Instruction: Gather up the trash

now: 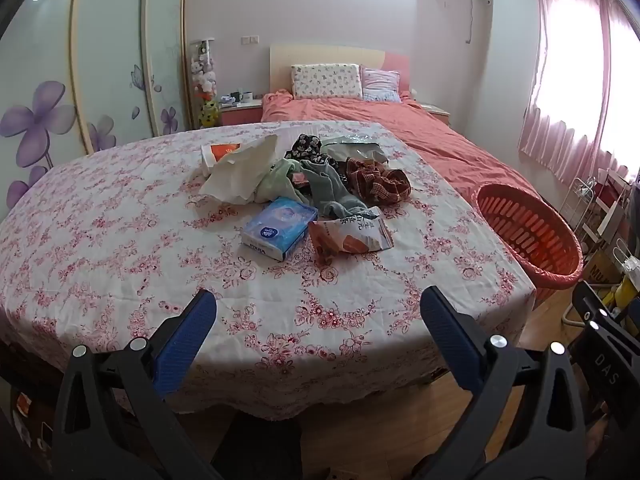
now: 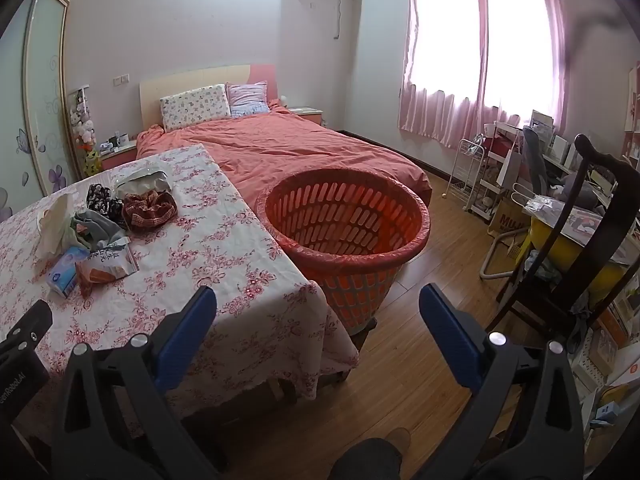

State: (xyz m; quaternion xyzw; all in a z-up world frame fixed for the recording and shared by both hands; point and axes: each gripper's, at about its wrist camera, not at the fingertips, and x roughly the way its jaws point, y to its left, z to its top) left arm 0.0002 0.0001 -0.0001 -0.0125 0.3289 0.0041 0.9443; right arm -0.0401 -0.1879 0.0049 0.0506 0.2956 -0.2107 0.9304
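Observation:
A pile lies on the floral-clothed table (image 1: 120, 240): a torn snack wrapper (image 1: 352, 234), a blue tissue pack (image 1: 278, 228), crumpled white paper (image 1: 244, 172), a silver foil bag (image 1: 354, 146), and cloth items in green (image 1: 320, 184), plaid (image 1: 380, 182) and black floral (image 1: 304, 148). My left gripper (image 1: 318, 312) hangs open over the table's near edge, well short of the pile, nothing between its fingers. The orange basket (image 2: 348, 220) stands on the floor at the table's right side. My right gripper (image 2: 318, 308) is open and empty, above the table corner and floor before the basket.
A bed with a coral cover (image 2: 300, 148) lies behind the table. A dark wooden chair (image 2: 592, 240), a white rack (image 2: 468, 172) and cluttered shelves crowd the right side. Wooden floor (image 2: 420, 340) stretches between basket and chair. A wardrobe (image 1: 60, 100) lines the left wall.

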